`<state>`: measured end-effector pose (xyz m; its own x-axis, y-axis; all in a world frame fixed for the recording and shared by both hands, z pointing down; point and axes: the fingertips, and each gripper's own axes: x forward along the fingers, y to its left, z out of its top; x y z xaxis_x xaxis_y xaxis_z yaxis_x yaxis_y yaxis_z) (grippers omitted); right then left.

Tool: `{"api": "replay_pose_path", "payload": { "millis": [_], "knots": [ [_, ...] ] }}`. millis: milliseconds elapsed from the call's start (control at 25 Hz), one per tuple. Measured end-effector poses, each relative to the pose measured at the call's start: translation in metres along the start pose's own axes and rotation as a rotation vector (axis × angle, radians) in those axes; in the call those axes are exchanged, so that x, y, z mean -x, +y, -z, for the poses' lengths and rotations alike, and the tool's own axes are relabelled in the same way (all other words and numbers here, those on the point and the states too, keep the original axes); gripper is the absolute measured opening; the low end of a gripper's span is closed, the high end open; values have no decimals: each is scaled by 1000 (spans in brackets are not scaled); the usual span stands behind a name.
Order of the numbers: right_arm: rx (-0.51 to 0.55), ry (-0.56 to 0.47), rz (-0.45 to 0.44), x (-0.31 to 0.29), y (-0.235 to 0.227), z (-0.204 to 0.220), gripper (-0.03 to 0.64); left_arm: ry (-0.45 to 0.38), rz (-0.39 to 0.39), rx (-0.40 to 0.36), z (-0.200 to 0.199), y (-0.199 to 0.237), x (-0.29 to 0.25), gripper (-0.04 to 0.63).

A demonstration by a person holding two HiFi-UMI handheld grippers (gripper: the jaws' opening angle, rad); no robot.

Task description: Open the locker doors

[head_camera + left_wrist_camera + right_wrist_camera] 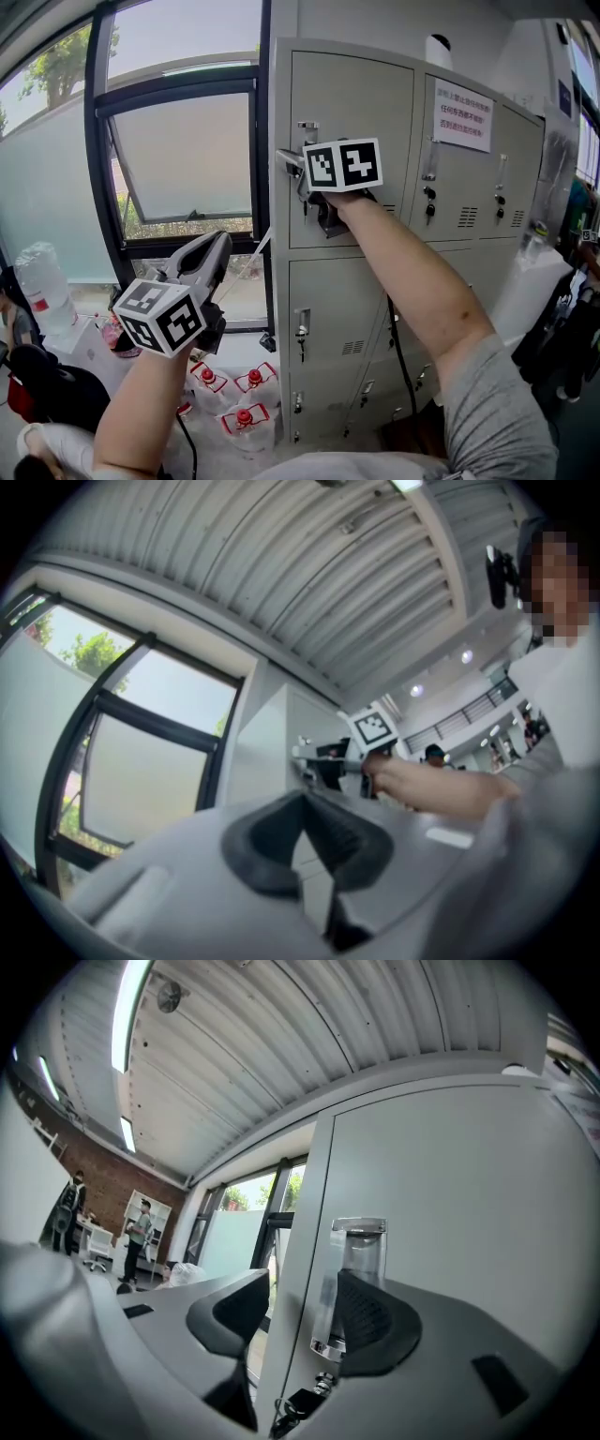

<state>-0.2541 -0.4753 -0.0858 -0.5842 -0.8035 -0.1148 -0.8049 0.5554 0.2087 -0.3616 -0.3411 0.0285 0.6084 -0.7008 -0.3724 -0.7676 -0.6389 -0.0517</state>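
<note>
locker door (352, 98), the upper left one of a grey metal cabinet (281, 281), stands straight ahead at arm's reach. from the head view it looks flush with its frame; whether it is ajar i cannot tell.

nearest, low on the left, the left gripper (217, 242) hangs in the air well apart from the cabinet, tilted upward, its marker cube (161, 317) toward the camera. in the left gripper view its dark pads (347, 841) meet at the tips with nothing between them, so it is closed and empty.

past it, the right forearm (412, 272) reaches up to the door's left edge, where the right gripper (289, 161) sits at the chrome handle (307, 131). in the right gripper view the jaws stand wide apart. the left pad (230, 1316) is off the cabinet's side, against the window, and the right pad (375, 1321) lies over the door's face. the handle stands between them, close to the right pad, and neither pad is seen pressing on it. a key with a dark tag (298, 1401) hangs just below the handle.

under this door is a lower door (337, 309) with its own handle. to the right, the next upper door carries a white notice (462, 114) in red print. on the floor beside the cabinet's foot lie clear bottles (246, 419) with red caps. behind, left of the cabinet, is the dark-framed window (183, 159), with one pane tilted open.
</note>
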Motion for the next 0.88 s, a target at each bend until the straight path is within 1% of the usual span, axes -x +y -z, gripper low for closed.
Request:
{"api": "replay_pose_path", "payload": {
  "millis": [120, 320, 520, 640, 720, 880],
  "knots": [
    [-56, -5, -71, 6, 6, -3, 198, -6, 10, -16, -3, -9, 1, 3],
    [-52, -32, -158, 36, 22, -10, 198, -19, 21, -30, -8, -36, -5, 3],
    [-76, -73, -289, 88, 35, -18, 195, -18, 26, -48, -8, -80, -9, 3],
    [-98, -97, -387, 130, 40, -24, 195, -18, -2, -45, -3, -109, -4, 3],
    [-112, -117, -453, 162, 37, -27, 195, -17, -37, -40, 1, -131, -1, 3],
    [-129, -151, -574, 230, 19, -33, 195, -25, -112, -41, 10, -190, 3, 3]
  ]
}}
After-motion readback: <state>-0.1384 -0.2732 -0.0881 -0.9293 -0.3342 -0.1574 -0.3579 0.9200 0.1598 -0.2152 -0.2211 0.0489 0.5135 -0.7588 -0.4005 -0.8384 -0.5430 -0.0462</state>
